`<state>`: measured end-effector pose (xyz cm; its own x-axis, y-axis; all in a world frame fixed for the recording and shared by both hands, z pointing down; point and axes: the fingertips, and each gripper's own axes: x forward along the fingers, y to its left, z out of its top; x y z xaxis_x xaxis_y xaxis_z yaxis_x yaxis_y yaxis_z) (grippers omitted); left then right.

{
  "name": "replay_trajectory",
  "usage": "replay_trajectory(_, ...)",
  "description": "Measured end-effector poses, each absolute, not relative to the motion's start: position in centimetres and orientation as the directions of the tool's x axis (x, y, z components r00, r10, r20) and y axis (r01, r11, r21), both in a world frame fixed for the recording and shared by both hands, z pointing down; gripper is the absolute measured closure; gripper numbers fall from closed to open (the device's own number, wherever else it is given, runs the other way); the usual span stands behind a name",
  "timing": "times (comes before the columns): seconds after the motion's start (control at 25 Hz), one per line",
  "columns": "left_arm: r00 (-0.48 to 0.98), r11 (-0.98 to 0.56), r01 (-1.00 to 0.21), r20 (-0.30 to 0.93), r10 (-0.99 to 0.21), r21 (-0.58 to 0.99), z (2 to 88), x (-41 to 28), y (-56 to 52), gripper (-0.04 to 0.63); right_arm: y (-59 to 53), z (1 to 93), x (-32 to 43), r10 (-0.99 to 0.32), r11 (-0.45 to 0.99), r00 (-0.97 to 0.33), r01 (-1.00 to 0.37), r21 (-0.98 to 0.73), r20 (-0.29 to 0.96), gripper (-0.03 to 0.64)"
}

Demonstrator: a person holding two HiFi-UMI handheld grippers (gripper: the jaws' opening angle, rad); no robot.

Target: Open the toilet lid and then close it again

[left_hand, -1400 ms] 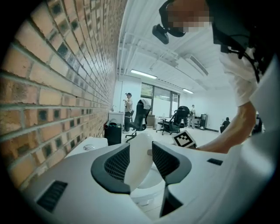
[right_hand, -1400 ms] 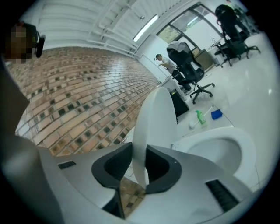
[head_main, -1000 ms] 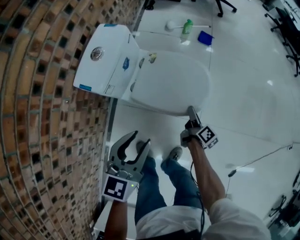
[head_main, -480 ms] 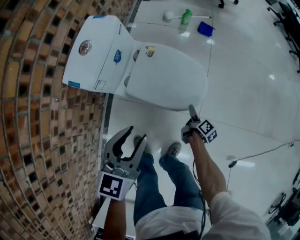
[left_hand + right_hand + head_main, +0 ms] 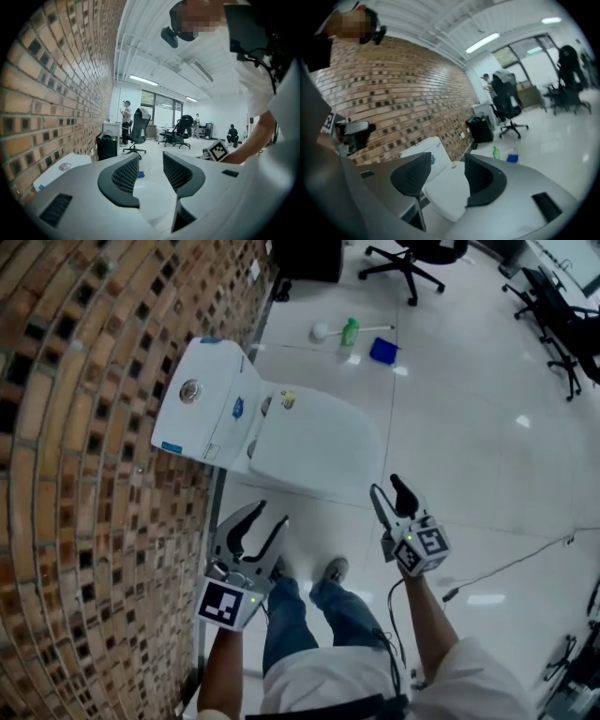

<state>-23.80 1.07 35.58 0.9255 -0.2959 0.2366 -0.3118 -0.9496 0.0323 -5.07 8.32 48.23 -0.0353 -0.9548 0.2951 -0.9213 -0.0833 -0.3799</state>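
Observation:
The white toilet stands against the brick wall with its lid [image 5: 314, 451] down flat and its tank [image 5: 202, 404] behind. My right gripper [image 5: 386, 488] hangs in front of the bowl, off the lid; its jaws have just been opening and nothing is between them. My left gripper [image 5: 267, 515] is open and empty near the wall, short of the toilet. The left gripper view looks over the lid [image 5: 149, 199] through the left gripper [image 5: 151, 164]. The right gripper view shows the lid [image 5: 445, 192] and tank [image 5: 424, 154] beyond the right gripper [image 5: 447, 161].
The brick wall [image 5: 84, 474] runs along the left. A green bottle [image 5: 349, 332], a toilet brush [image 5: 321, 331] and a blue item [image 5: 382, 351] lie on the floor behind the toilet. Office chairs [image 5: 408, 259] stand farther back. A cable [image 5: 506, 568] crosses the floor at right.
My right gripper has left the front edge of the lid, risen and rolled, so both jaws now show apart. My left gripper has risen a little. The toilet looks farther away.

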Motion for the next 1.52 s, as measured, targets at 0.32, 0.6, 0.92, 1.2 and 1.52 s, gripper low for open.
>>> replay_trajectory(0.32,0.947,-0.967,-0.247,0.195,-0.256,-0.066,27.1,-23.6,3.6,0.437,11.1,32.8,-9.0,-0.946,0.224,-0.209,-0.974,0.037,0.248,0.388)
replay_trajectory(0.6,0.943,-0.975,-0.217,0.249,-0.223,-0.050,28.2,-24.9,8.4,0.437,14.5,33.6,-13.1,-0.918,0.255,-0.238,-0.967,0.012,0.317,0.388)
replay_trajectory(0.92,0.942,-0.967,-0.249,0.218,-0.254,-0.051,27.9,-25.5,9.4,0.439,15.2,32.7,-14.2,-0.918,0.281,-0.261,-0.959,0.025,0.297,0.388)
replay_trajectory(1.2,0.934,-0.945,-0.326,0.146,-0.325,-0.020,26.8,-26.4,8.5,0.440,15.6,32.7,-14.2,-0.915,0.292,-0.270,-0.956,0.028,0.299,0.388)
replay_trajectory(1.52,0.923,-0.943,-0.330,0.195,-0.332,-0.040,27.7,-26.0,8.5,0.440,15.2,33.0,-13.5,-0.911,0.307,-0.290,-0.952,0.011,0.294,0.388)
